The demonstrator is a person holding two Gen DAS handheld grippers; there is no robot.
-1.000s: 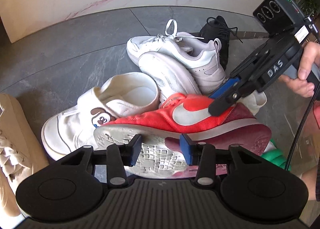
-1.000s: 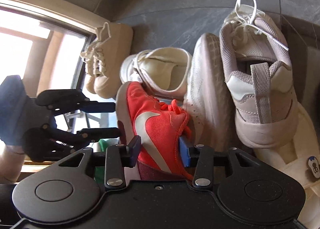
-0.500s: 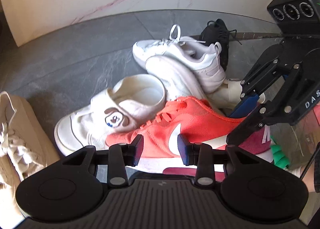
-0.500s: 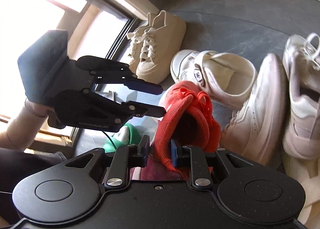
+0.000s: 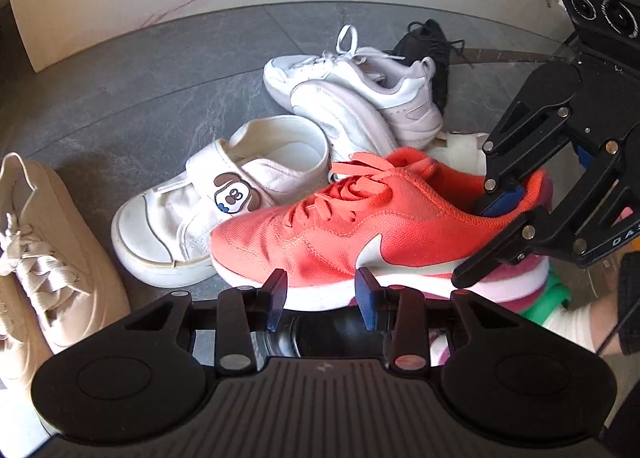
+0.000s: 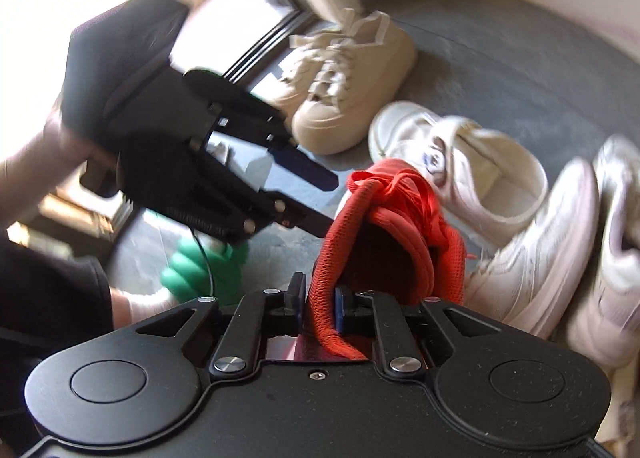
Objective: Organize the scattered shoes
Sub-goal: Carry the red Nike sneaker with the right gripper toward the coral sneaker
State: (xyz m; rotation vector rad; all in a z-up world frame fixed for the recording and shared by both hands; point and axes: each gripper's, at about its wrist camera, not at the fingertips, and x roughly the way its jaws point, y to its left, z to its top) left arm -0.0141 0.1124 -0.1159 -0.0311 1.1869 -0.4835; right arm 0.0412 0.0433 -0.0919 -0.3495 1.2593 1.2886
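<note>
R gripper (image 6: 318, 300) has the collar of the orange-red sneaker (image 5: 360, 226) between its jaws at the heel end, one pad inside the opening, one outside; jaws closing on the fabric, gap narrow. Sneaker sits upright at front of the shoe pile, toe pointing left in L wrist view, its heel over something pink/maroon (image 5: 516, 282) that's mostly hidden, can't tell what it is. L gripper (image 5: 320, 292) hangs just in front of the sneaker's sole edge, jaws partly open, nothing between the pads, not touching as far as I can see. White strap shoe w/ dog patch (image 5: 208, 214) lies just behind/beside the sneaker toe. Two white lace-up trainers (image 5: 360, 98) further back, one on its side against the other; black shoe (image 5: 432, 50) behind them, mostly covered. Beige platform sneaker (image 5: 44, 258) at left, cut off by frame edge. Green thing (image 6: 200, 270) near the person's sock, partly blocked by L gripper body in R wrist view, shape unclear. R wrist view is motion-blurred, esp. right side shoes. Another white item (image 5: 460, 150) behind the sneaker's heel, only a sliver shows. Floor is dark grey tile (image 5: 140, 78).
</note>
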